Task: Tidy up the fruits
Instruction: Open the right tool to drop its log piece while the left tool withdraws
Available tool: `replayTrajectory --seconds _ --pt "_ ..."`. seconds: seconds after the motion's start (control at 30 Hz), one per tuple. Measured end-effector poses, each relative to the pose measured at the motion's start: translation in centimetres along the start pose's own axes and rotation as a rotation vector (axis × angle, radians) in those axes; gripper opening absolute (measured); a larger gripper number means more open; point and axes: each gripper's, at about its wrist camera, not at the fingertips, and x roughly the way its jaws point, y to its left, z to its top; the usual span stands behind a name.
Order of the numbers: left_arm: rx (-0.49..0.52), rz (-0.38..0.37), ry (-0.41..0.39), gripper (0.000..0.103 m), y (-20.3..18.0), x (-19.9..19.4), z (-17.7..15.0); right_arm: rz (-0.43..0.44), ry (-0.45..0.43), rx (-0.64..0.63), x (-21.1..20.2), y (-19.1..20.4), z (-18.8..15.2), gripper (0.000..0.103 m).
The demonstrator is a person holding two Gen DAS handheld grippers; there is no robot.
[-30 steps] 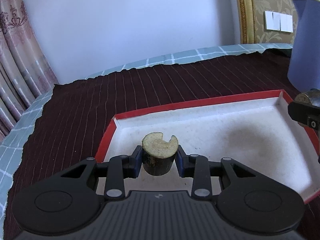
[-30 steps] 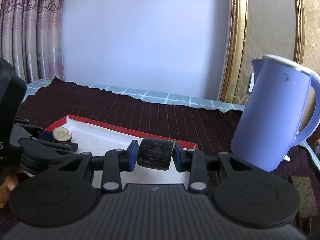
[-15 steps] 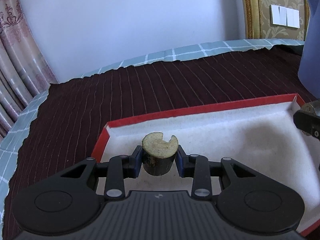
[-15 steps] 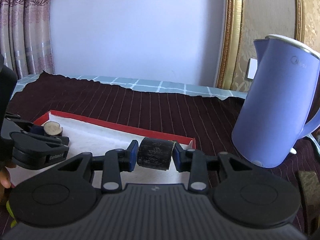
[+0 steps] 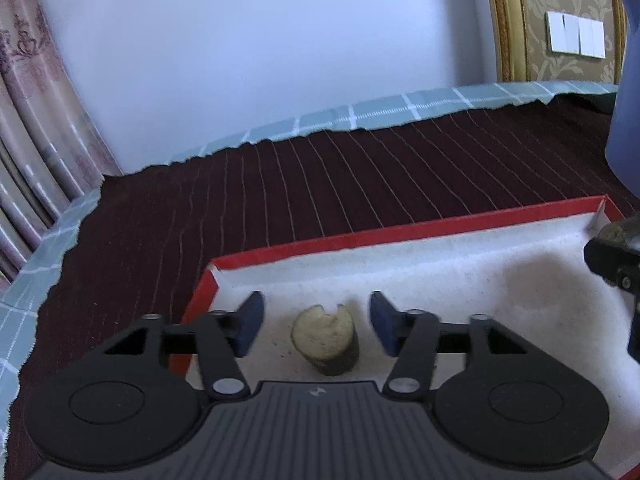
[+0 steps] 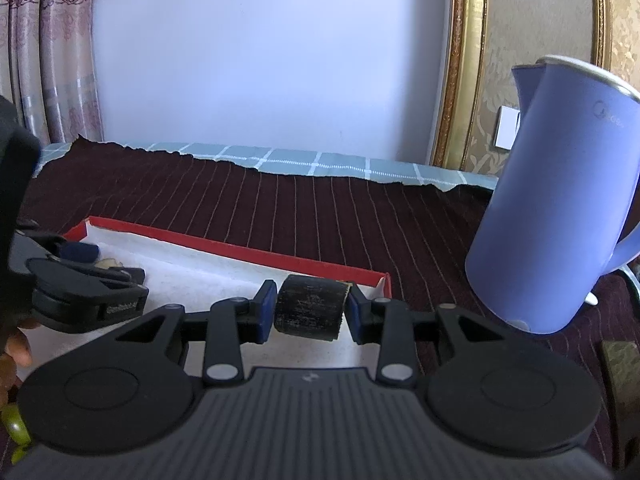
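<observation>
A short dark-skinned fruit chunk with a pale notched cut top (image 5: 325, 340) stands on the white floor of the red-rimmed tray (image 5: 360, 238), near its left wall. My left gripper (image 5: 316, 322) is open around it, jaws apart and clear of it on both sides. My right gripper (image 6: 310, 311) holds a second dark chunk (image 6: 309, 313) lying sideways over the tray's far right corner (image 6: 380, 280); its jaws stand slightly off the chunk's ends. The left gripper shows at the left of the right wrist view (image 6: 80, 276).
A blue electric kettle (image 6: 560, 208) stands on the dark striped cloth (image 6: 320, 216) right of the tray. A checked teal tablecloth edge (image 5: 360, 114) runs along the wall. Something small and green (image 6: 16, 426) lies at the lower left edge.
My left gripper has opened and let go of the notched chunk, which now stands on the tray floor. My right gripper's jaws have eased apart around the dark chunk.
</observation>
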Motion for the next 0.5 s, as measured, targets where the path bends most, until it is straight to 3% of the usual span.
replayTrajectory --seconds 0.23,0.3,0.4,0.5 --pt "0.0 0.01 -0.026 0.069 0.5 -1.1 -0.6 -0.015 0.018 0.003 0.9 -0.2 -0.1 0.033" --pt "-0.01 -0.002 -0.02 0.069 0.8 -1.3 -0.8 -0.013 0.019 0.001 1.0 -0.2 0.0 0.038" --pt "-0.031 -0.03 -0.015 0.069 1.4 -1.7 -1.4 -0.022 0.016 -0.005 1.0 0.0 -0.1 0.055" --pt "-0.052 -0.046 -0.026 0.069 2.0 -2.5 -1.9 -0.031 -0.008 -0.006 0.4 0.2 -0.3 0.081"
